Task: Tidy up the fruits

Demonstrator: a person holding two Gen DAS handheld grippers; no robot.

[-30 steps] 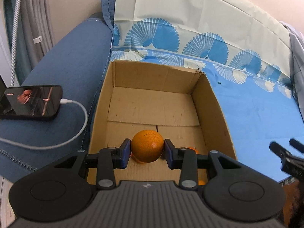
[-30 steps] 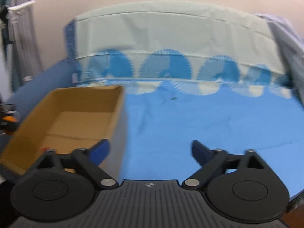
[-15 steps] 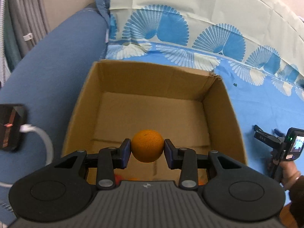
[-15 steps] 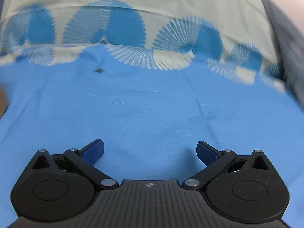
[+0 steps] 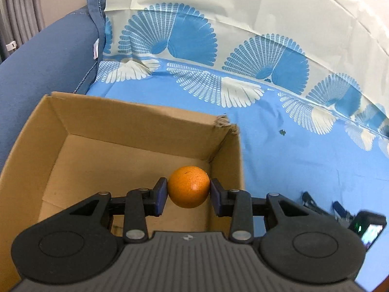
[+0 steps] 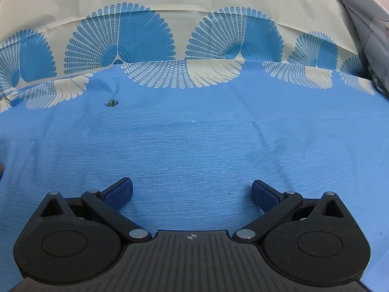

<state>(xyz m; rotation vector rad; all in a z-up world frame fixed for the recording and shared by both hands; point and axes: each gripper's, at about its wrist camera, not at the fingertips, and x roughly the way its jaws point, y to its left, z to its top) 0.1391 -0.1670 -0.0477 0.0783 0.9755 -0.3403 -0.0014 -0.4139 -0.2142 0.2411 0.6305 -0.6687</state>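
My left gripper (image 5: pixel 189 194) is shut on an orange (image 5: pixel 189 186) and holds it in the air over the right inner side of an open cardboard box (image 5: pixel 136 124). The part of the box floor in view is bare. My right gripper (image 6: pixel 192 192) is open and empty, low over the blue patterned cloth (image 6: pixel 194 141). It also shows at the lower right of the left wrist view (image 5: pixel 323 209), beside the box.
The box stands on the blue cloth (image 5: pixel 291 150) against a blue sofa arm (image 5: pixel 43 63) at the left. The cloth rises up the backrest behind. A small dark speck (image 6: pixel 111 103) lies on the cloth. Grey fabric (image 6: pixel 369 24) sits at the far right.
My left gripper has carried the orange up and to the right, from the box middle toward its right wall. My right gripper has swung right, away from the box, and lowered toward the cloth.
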